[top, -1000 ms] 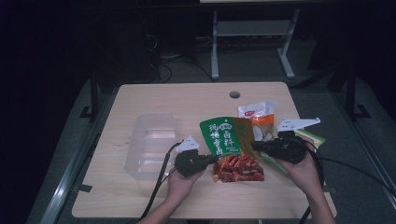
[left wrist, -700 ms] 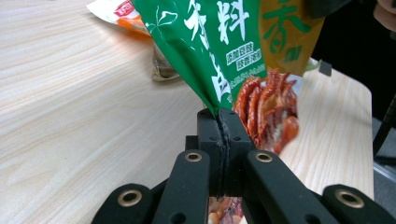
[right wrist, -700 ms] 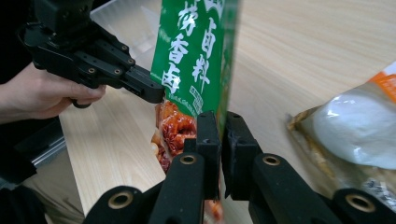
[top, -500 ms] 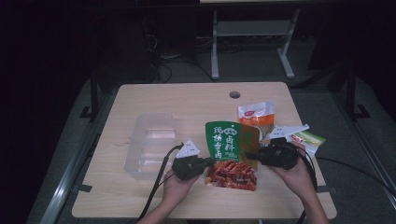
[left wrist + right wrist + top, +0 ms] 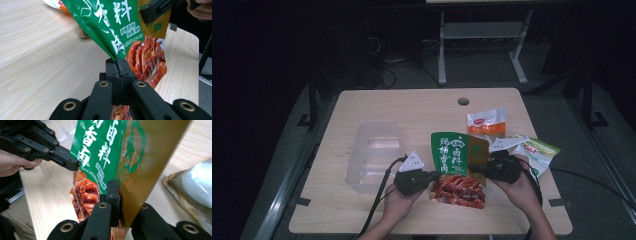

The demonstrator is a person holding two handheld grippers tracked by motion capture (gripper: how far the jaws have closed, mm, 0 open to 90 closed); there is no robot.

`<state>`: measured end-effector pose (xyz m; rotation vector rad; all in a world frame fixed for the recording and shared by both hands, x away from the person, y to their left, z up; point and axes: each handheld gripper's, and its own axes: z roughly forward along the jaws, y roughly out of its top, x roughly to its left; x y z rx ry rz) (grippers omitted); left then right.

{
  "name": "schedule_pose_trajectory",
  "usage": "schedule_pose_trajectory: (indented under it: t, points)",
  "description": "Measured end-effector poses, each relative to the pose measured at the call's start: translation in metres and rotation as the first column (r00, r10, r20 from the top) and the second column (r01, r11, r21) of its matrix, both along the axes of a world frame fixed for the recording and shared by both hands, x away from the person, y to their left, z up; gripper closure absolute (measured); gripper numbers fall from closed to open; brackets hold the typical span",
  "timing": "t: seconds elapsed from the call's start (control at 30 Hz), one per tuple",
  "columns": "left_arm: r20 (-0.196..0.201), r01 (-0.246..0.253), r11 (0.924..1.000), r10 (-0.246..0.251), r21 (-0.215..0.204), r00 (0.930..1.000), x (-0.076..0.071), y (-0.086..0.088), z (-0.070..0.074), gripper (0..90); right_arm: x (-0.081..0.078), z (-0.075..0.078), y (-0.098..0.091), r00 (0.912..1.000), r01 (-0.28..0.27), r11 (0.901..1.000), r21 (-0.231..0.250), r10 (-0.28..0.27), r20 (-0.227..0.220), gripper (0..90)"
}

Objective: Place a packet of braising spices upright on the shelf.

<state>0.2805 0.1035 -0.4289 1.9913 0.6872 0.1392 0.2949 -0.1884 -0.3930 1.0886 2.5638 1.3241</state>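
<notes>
- table (image 5: 377, 107): clear tub (image 5: 374, 157) sits left, untouched.
- green snack bag (image 5: 454, 155) has dropped lower since a second ago, now near the front edge.
- left gripper (image 5: 432, 176) pinches its left edge.
- right gripper (image 5: 479, 167) just re-clamped the right edge, so probably ready to carry it over.

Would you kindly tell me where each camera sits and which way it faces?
High view: above the person's side, looking forward and down on the table; forearms and both hands show.
Left gripper view: rides the left gripper, facing its fingers.
Right gripper view: rides the right gripper, facing its fingers.
All share the green snack bag.
</notes>
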Motion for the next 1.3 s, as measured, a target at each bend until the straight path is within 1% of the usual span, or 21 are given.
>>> schedule_pose_trajectory:
  t: [0.17, 0.2, 0.23, 0.33, 0.4, 0.5, 0.53, 0.6, 0.67, 0.7, 0.73, 0.8, 0.87, 0.9, 0.97, 1.03, 1.07, 1.17, 1.2, 1.23, 1.3]
  points:
    - [0.006, -0.010, 0.9999, 0.010, 0.009, 0.9999, -0.003, 0.001, 0.002, 85.4, -0.002, 0.002, 0.000, 1.0000, 0.001, 1.0000, 0.008, -0.001, 0.000, 89.0]
    - [0.009, -0.022, 0.9997, 0.022, 0.009, 0.9997, -0.004, 0.001, 0.002, 80.6, -0.004, 0.005, -0.003, 1.0000, -0.005, 0.9996, 0.028, 0.005, 0.002, 89.4]
    - [0.018, -0.023, 0.9996, 0.023, 0.015, 0.9996, -0.006, 0.002, 0.004, 79.5, -0.005, 0.006, -0.003, 1.0000, -0.002, 0.9994, 0.035, 0.002, 0.003, 89.5]
    - [0.022, -0.030, 0.9995, 0.030, 0.014, 0.9993, -0.010, 0.003, 0.006, 71.7, -0.007, 0.011, -0.005, 0.9999, -0.002, 0.9985, 0.054, 0.001, 0.013, 89.6]
    - [0.032, -0.030, 0.9993, 0.029, 0.022, 0.9991, -0.012, 0.004, 0.007, 69.1, -0.009, 0.014, -0.006, 0.9996, -0.004, 0.9980, 0.062, 0.002, 0.028, 89.7]
    - [0.027, -0.029, 0.9992, 0.028, 0.027, 0.9992, -0.016, 0.007, 0.006, 63.3, -0.011, 0.017, -0.006, 0.9991, -0.008, 0.9975, 0.070, 0.005, 0.041, 89.7]
    - [0.027, -0.029, 0.9992, 0.028, 0.027, 0.9992, -0.016, 0.007, 0.006, 63.0, -0.011, 0.017, -0.006, 0.9991, -0.008, 0.9975, 0.070, 0.005, 0.041, 89.7]
    - [0.033, -0.018, 0.9993, 0.017, 0.034, 0.9993, -0.018, 0.011, 0.005, 60.7, -0.014, 0.022, -0.005, 0.9991, -0.008, 0.9967, 0.080, 0.005, 0.042, 89.8]
    - [0.049, -0.005, 0.9987, 0.003, 0.050, 0.9988, -0.021, 0.013, 0.005, 59.1, -0.014, 0.024, -0.005, 0.9985, -0.007, 0.9969, 0.079, 0.003, 0.055, 89.9]
    - [0.049, -0.005, 0.9987, 0.003, 0.050, 0.9988, -0.021, 0.013, 0.005, 58.4, -0.015, 0.025, -0.004, 0.9981, -0.009, 0.9972, 0.075, 0.004, 0.062, 89.8]
    - [0.057, 0.004, 0.9980, -0.007, 0.063, 0.9984, -0.024, 0.015, 0.004, 57.2, -0.016, 0.026, -0.003, 0.9981, -0.001, 0.9973, 0.074, -0.003, 0.062, 89.9]
    - [0.065, 0.010, 0.9983, -0.014, 0.057, 0.9978, -0.030, 0.017, 0.003, 55.1, -0.017, 0.028, -0.002, 0.9971, 0.002, 0.9977, 0.068, -0.007, 0.075, 89.9]
    - [0.074, 0.020, 0.9974, -0.026, 0.069, 0.9969, -0.033, 0.019, 0.003, 53.6, -0.018, 0.031, -0.001, 0.9967, 0.005, 0.9978, 0.066, -0.011, 0.080, 89.9]
    - [0.075, 0.031, 0.9970, -0.036, 0.071, 0.9966, -0.035, 0.021, 0.004, 52.4, -0.018, 0.032, 0.000, 0.9968, 0.006, 0.9978, 0.066, -0.012, 0.080, 89.9]
    - [0.068, 0.036, 0.9971, -0.041, 0.067, 0.9968, -0.038, 0.023, 0.004, 50.0, -0.019, 0.034, 0.002, 0.9952, 0.005, 0.9984, 0.057, -0.011, 0.097, 89.9]
    - [0.065, 0.043, 0.9968, -0.047, 0.068, 0.9968, -0.040, 0.025, 0.004, 48.2, -0.019, 0.036, 0.003, 0.9951, 0.004, 0.9986, 0.054, -0.009, 0.099, 89.9]
    - [0.057, 0.052, 0.9966, -0.056, 0.064, 0.9968, -0.042, 0.028, 0.005, 44.0, -0.019, 0.039, 0.005, 0.9940, 0.004, 0.9987, 0.051, -0.010, 0.109, 89.9]
    - [0.060, 0.062, 0.9959, -0.066, 0.065, 0.9960, -0.044, 0.031, 0.004, 41.5, -0.018, 0.041, 0.007, 0.9941, 0.002, 0.9986, 0.054, -0.008, 0.108, 89.9]
    - [0.061, 0.071, 0.9955, -0.075, 0.062, 0.9953, -0.045, 0.034, 0.003, 38.4, -0.016, 0.042, 0.009, 0.9942, 0.002, 0.9983, 0.058, -0.009, 0.107, 90.0]
    - [0.049, 0.074, 0.9962, -0.076, 0.046, 0.9959, -0.045, 0.036, 0.002, 37.0, -0.015, 0.042, 0.011, 0.9941, 0.002, 0.9982, 0.060, -0.008, 0.108, 89.9]
    - [0.040, 0.084, 0.9957, -0.085, 0.040, 0.9956, -0.045, 0.038, 0.003, 34.3, -0.014, 0.041, 0.014, 0.9942, 0.000, 0.9983, 0.059, -0.007, 0.107, 90.0]
